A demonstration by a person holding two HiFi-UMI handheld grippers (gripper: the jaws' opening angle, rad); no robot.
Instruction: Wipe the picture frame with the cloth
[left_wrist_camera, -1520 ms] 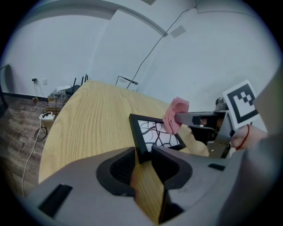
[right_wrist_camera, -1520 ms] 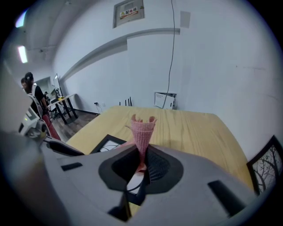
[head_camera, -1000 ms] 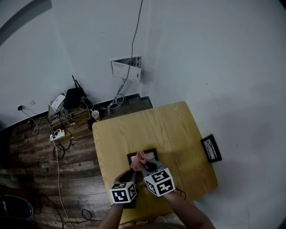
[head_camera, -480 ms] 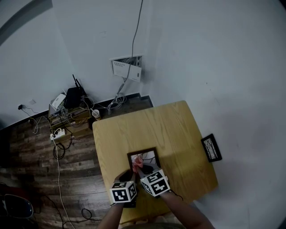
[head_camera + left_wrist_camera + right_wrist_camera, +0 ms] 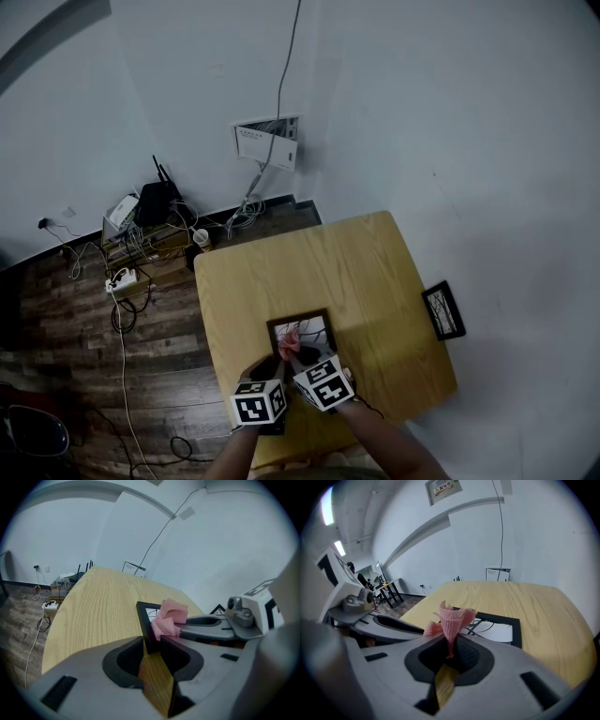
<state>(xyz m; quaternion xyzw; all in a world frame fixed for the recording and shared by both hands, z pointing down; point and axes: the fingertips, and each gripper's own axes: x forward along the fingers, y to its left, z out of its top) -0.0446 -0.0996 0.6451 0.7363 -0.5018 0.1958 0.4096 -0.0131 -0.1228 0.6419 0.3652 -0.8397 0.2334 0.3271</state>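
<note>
A black picture frame (image 5: 314, 325) with a white print lies flat on the wooden table (image 5: 356, 272), near its front edge. My left gripper (image 5: 150, 645) is shut on the frame's (image 5: 144, 620) near corner and holds it down. My right gripper (image 5: 451, 649) is shut on a pink cloth (image 5: 453, 618), whose bunched end sticks up over the frame (image 5: 506, 626). In the head view the cloth (image 5: 292, 342) rests on the frame's near left part, with the left gripper (image 5: 271, 364) and right gripper (image 5: 296, 353) side by side. The cloth (image 5: 169, 617) touches the frame's edge.
A second small black frame (image 5: 442, 311) leans against the wall beyond the table's right edge. Routers, a power strip and tangled cables (image 5: 141, 234) sit on the wood floor to the far left. A wall box (image 5: 265, 145) with a hanging cable is behind the table.
My right gripper has drawn the cloth back towards me and slightly left across the frame, uncovering more of the print. The left gripper has stayed put on the frame.
</note>
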